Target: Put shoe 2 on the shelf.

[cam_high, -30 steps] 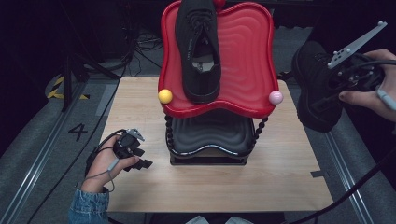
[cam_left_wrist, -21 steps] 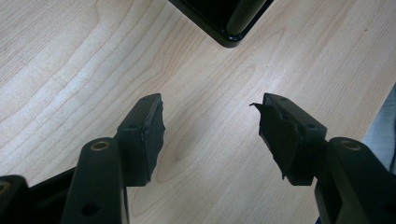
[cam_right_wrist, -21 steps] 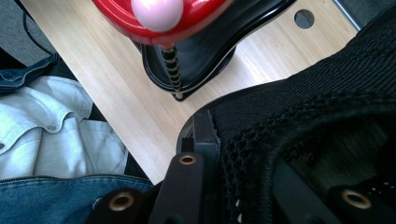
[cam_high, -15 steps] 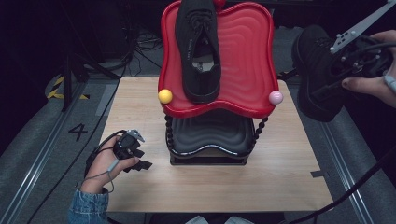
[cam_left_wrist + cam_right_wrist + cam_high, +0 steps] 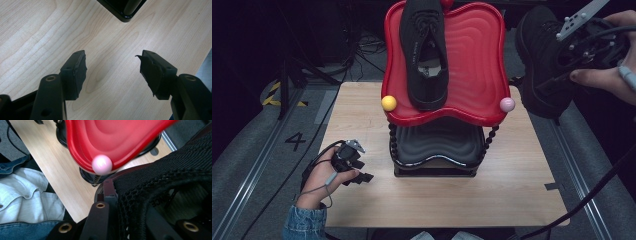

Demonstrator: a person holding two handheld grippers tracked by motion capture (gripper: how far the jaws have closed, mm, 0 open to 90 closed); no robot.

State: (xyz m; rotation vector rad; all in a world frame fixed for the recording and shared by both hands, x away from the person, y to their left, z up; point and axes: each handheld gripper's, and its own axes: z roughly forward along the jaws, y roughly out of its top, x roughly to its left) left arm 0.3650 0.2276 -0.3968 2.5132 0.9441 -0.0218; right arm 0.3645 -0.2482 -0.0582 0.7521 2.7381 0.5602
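Observation:
A black mesh shoe [image 5: 424, 55] lies lengthwise on the red wavy tray [image 5: 472, 60] that tops a two-tier stand. Its mate, a second black shoe [image 5: 539, 65], hangs in the air just right of the red tray, level with its rim. My right gripper [image 5: 564, 62] is shut on that shoe's collar; in the right gripper view one jaw presses the outside of the held shoe [image 5: 175, 175] and the other is hidden inside it. My left gripper [image 5: 362, 172] rests open on the table at the front left, nothing between its jaws [image 5: 112, 67].
A black lower tray [image 5: 437, 142] sits under the red one. A yellow ball [image 5: 388, 103] and a pink ball [image 5: 507, 104] mark the red tray's front corners. The wooden table [image 5: 512, 190] has bare room in front and on both sides. Cables trail on the floor.
My right gripper has lifted the black shoe higher and a little closer to the red tray. The left gripper has stayed where it was.

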